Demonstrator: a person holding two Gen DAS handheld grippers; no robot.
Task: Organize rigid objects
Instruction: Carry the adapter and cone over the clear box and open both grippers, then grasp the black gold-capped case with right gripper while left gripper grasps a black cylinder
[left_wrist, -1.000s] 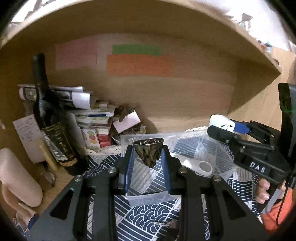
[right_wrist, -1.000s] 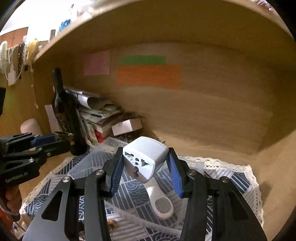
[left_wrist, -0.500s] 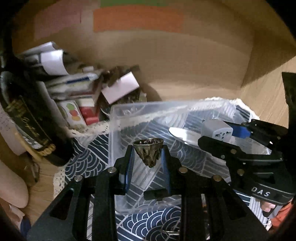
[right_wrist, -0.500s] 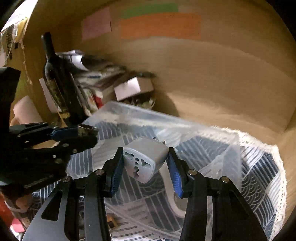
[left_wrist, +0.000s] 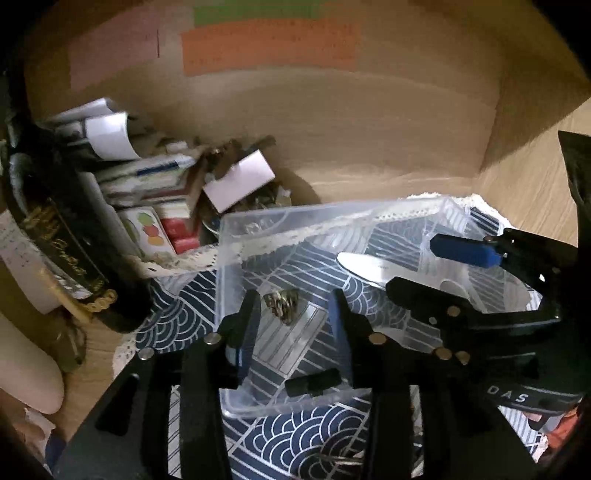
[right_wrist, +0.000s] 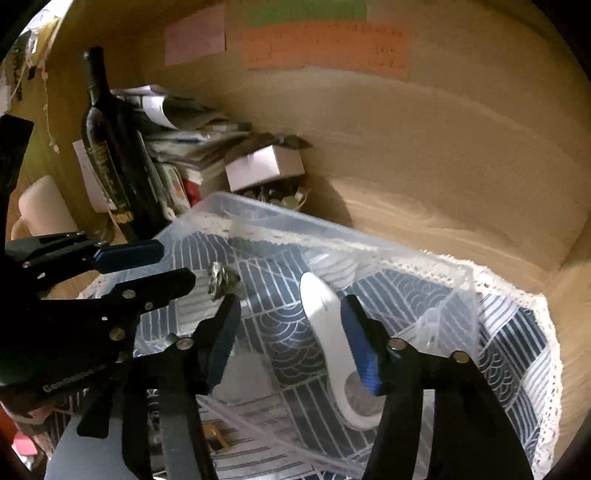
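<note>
While both claws gape empty, the ridged bronze-coloured cup (left_wrist: 282, 303) lies between the left claw's (left_wrist: 291, 317) fingers.

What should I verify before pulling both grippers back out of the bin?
1. Left gripper open: ok, jaws wide apart.
2. Right gripper open: ok, nothing between its fingers.
3. Metal cup free of the left fingers: ok, gaps on both sides.
4. Cup settled on the floor of the clear bin: cannot tell.
5. White-handled tool lying in the bin: ok.
6. Bottle upright, apart from both grippers: ok.
</note>
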